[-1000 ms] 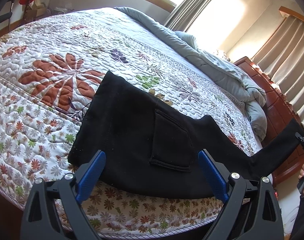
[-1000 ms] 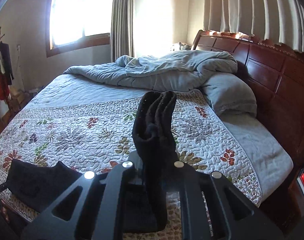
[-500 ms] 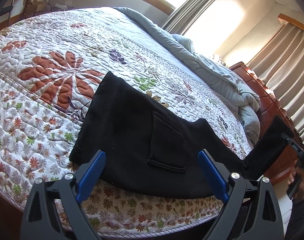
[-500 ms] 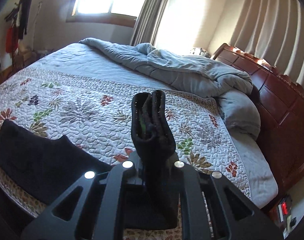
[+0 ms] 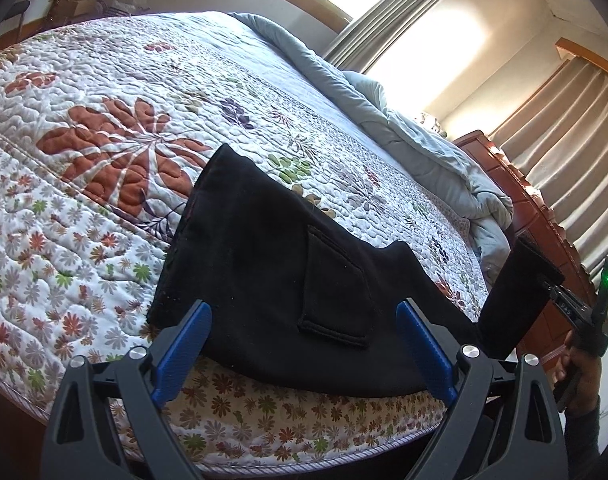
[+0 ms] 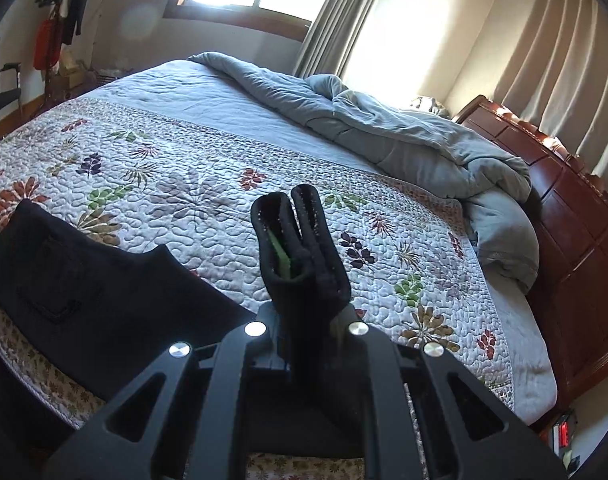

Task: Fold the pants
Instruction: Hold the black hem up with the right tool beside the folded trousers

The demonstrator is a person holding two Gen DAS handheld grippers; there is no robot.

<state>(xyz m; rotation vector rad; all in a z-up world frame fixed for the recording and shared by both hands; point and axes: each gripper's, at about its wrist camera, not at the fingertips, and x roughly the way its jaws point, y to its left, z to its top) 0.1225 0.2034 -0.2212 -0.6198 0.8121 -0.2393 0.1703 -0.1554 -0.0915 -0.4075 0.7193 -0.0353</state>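
Observation:
Black pants [image 5: 272, 272] lie on the floral quilt at the near edge of the bed, back pocket up. My left gripper [image 5: 304, 344] is open, its blue fingers [image 5: 182, 346] hovering just over the waist part near the bed edge, holding nothing. My right gripper [image 6: 304, 280] is shut on the leg ends [image 6: 300, 240] of the pants and holds them raised above the quilt. In the left wrist view the raised leg end [image 5: 519, 300] stands up at the right, with the right gripper body and a hand behind it. The waist part also shows in the right wrist view [image 6: 76, 276].
The quilted bed cover [image 5: 124, 128] spreads wide beyond the pants. A rumpled grey duvet [image 6: 403, 148] lies along the far side by the wooden headboard [image 6: 575, 208]. Curtains and a bright window are behind. A chair and hanging clothes [image 6: 52, 40] stand far left.
The right gripper has carried the leg ends up and leftward, towards the waist part. The left gripper has stayed open over the waist, shifting only slightly.

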